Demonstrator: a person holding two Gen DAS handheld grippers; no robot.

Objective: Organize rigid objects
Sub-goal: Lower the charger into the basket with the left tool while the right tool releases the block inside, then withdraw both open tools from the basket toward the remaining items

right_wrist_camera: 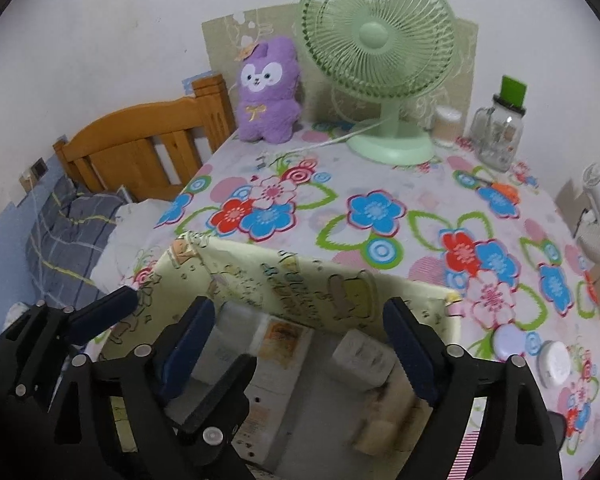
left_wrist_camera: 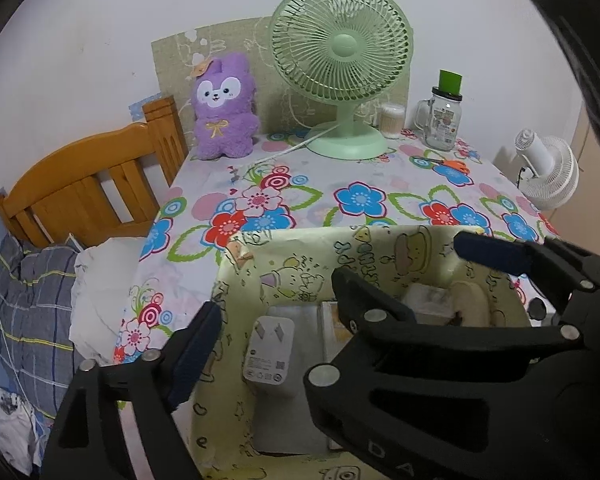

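Note:
A pale yellow cartoon-print storage box [left_wrist_camera: 300, 248] stands at the near edge of the flowered table; it also shows in the right wrist view [right_wrist_camera: 300, 276]. Inside lie a white plug adapter [left_wrist_camera: 269, 350], flat packets and a beige object [left_wrist_camera: 470, 302]. My left gripper [left_wrist_camera: 338, 318] is open and empty, its fingers straddling the box's left side. My right gripper [right_wrist_camera: 304, 344] is open and empty over the box, above a white adapter [right_wrist_camera: 362, 354]. The right gripper's fingers [left_wrist_camera: 496, 256] cross the left wrist view; the left gripper's finger [right_wrist_camera: 104, 312] shows at lower left in the right wrist view.
A green desk fan [left_wrist_camera: 342, 64], a purple plush [left_wrist_camera: 224, 106], a cotton-swab jar [left_wrist_camera: 392, 120], a glass mug jar with a green lid [left_wrist_camera: 444, 118] and orange scissors [left_wrist_camera: 452, 165] stand at the back. Two round white items [right_wrist_camera: 534, 350] lie right of the box. A wooden bed headboard [left_wrist_camera: 88, 180] is left.

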